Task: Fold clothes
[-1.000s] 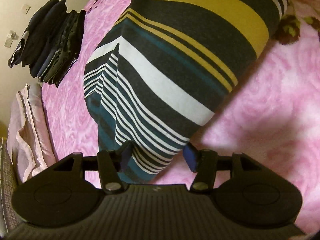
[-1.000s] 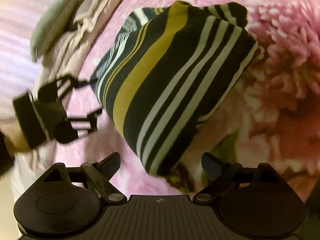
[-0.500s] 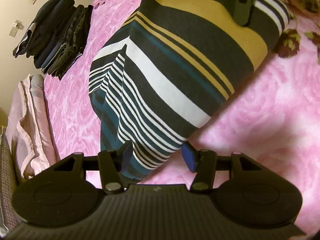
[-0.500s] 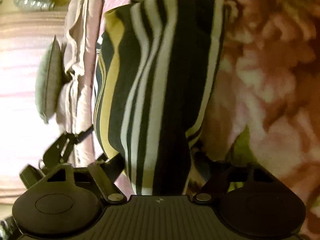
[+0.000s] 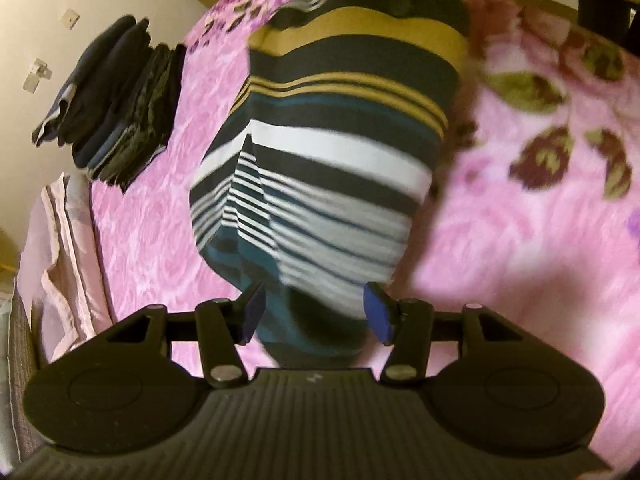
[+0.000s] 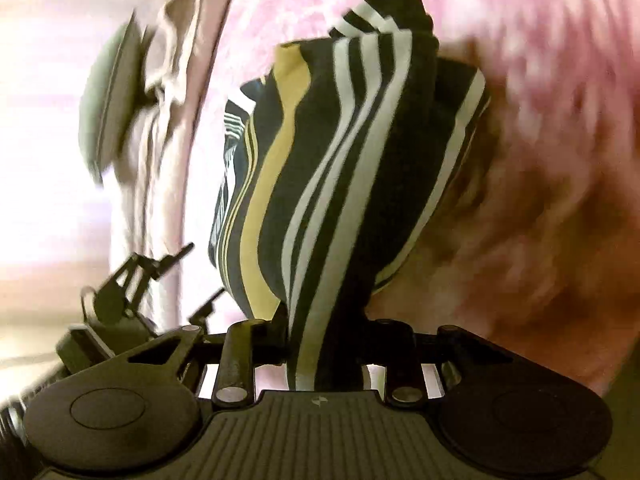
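striped knit garment [image 5: 332,168] spans both grippers: left gripper [image 5: 314,316] half-wide around its near end, right gripper [image 6: 326,340] closing on the far end for lifting off the pink floral blanket [image 5: 520,240].

striped garment [image 5: 332,168], bunched, lifted at both ends

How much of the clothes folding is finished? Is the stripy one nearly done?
A pile of dark folded clothes already sits at the far side of the pink blanket, so those look done. The striped garment is in hand: the right gripper is closing on one end, and the other end lies between the left gripper fingers. It is folded narrow but still needs its last fold and stacking, I think.
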